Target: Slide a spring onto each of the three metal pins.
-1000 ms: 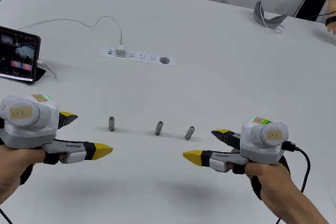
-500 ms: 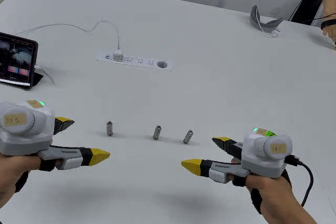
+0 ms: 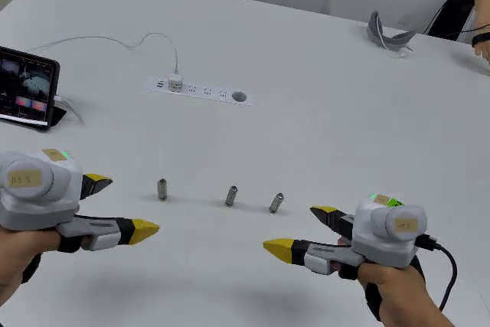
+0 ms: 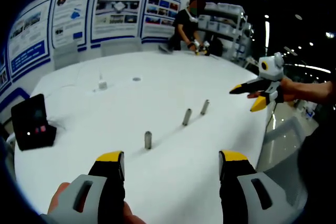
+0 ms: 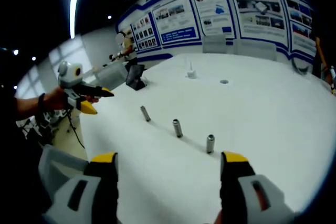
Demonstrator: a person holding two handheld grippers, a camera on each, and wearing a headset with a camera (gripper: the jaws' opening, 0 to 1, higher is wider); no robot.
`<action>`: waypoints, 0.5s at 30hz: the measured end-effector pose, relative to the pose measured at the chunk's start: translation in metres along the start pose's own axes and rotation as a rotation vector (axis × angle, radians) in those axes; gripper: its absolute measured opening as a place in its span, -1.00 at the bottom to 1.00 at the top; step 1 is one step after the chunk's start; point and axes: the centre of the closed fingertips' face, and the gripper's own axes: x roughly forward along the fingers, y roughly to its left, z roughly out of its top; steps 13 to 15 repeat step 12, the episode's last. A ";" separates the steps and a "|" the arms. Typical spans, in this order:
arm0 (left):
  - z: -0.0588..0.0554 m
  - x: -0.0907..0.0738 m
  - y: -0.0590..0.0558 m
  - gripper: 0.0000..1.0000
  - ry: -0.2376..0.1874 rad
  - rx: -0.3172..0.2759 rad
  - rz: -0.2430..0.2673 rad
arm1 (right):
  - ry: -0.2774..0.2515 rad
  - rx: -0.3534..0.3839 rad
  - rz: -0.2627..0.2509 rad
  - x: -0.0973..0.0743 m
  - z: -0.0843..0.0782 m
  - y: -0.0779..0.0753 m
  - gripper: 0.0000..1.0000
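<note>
White counter (image 3: 306, 135) carries a row of three short grey metal pins (image 3: 232, 196) near its front edge. Each stands about upright, with what looks like a coiled spring (image 3: 162, 187) already around it, but at this size I cannot be sure. My left gripper (image 3: 126, 204) and right gripper (image 3: 295, 228) both have the yellow-tipped fingers (image 3: 144, 227) wide apart and hold nothing. The row lies between them, a little ahead of the fingers. The leftmost pin (image 3: 162, 191) is nearer the left gripper, the rightmost pin (image 3: 276, 203) nearer the right.
</note>
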 end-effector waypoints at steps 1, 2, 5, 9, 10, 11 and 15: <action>0.001 -0.001 0.000 0.49 -0.003 0.000 -0.002 | 0.000 0.000 0.000 0.000 0.000 0.000 0.63; 0.001 -0.001 0.001 0.51 -0.006 -0.003 0.000 | -0.001 0.000 0.000 0.000 0.000 -0.001 0.64; 0.002 -0.003 0.004 0.57 -0.008 -0.006 0.007 | -0.001 -0.001 -0.001 0.000 0.000 -0.001 0.65; 0.000 -0.004 0.005 0.58 -0.009 -0.011 0.003 | 0.002 -0.002 0.000 0.000 -0.001 -0.002 0.66; 0.000 -0.005 0.005 0.58 -0.009 -0.013 0.003 | 0.004 -0.002 0.000 0.000 -0.001 -0.002 0.66; 0.000 -0.005 0.005 0.58 -0.008 -0.013 0.003 | 0.005 -0.002 0.001 0.000 -0.001 -0.001 0.66; 0.000 -0.005 0.005 0.58 -0.009 -0.012 0.002 | 0.006 -0.001 0.002 0.000 -0.002 -0.001 0.66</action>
